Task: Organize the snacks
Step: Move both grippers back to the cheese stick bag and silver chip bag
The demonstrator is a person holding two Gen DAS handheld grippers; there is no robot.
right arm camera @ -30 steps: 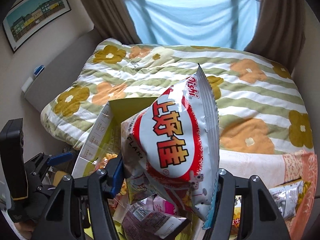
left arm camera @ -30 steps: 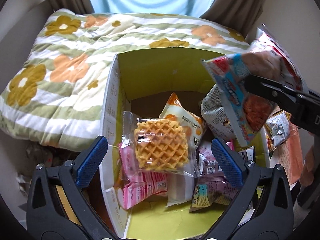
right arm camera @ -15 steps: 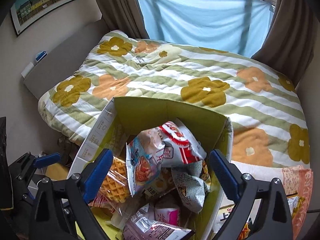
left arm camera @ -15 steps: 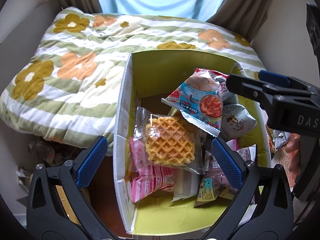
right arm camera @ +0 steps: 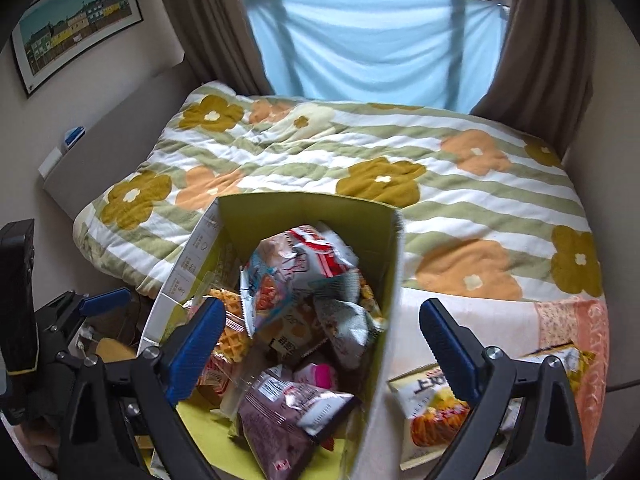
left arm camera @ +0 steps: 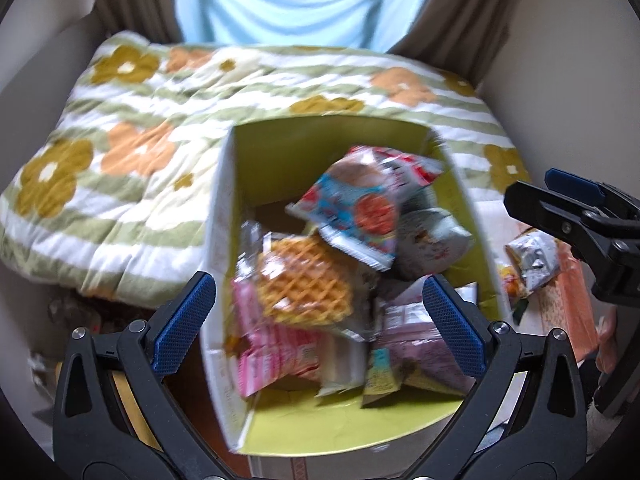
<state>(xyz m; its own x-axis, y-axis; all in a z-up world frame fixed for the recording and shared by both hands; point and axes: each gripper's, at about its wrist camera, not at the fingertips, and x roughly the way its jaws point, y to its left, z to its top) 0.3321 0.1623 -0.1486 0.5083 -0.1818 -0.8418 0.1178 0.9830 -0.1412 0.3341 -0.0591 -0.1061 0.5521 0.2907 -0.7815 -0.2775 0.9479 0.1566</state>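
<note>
A cardboard box (left arm camera: pixel 320 140) with a yellow-green inside stands at the bed's edge, holding several snack packets. On top lies a red, white and blue chip bag (left arm camera: pixel 352 208), also seen in the right wrist view (right arm camera: pixel 288 272). A waffle packet (left arm camera: pixel 304 284) rests on pink packets (left arm camera: pixel 276 352). My left gripper (left arm camera: pixel 318 320) hangs open above the box's near left part, touching nothing. My right gripper (right arm camera: pixel 324 332) stands open over the box's right wall (right arm camera: pixel 394 272), with nothing held. A purple packet (right arm camera: pixel 288 412) lies at the near end.
A flowered, striped quilt (right arm camera: pixel 360 160) covers the bed behind the box. Loose packets lie right of the box on a pale and orange cloth: a yellow bag (right arm camera: pixel 432 400) and a silver one (left arm camera: pixel 532 260). Curtains and a window close off the back.
The right gripper opened and let go of the chip bag, which dropped into the box. It then drew back to the right. The left gripper pulled up and back a little.
</note>
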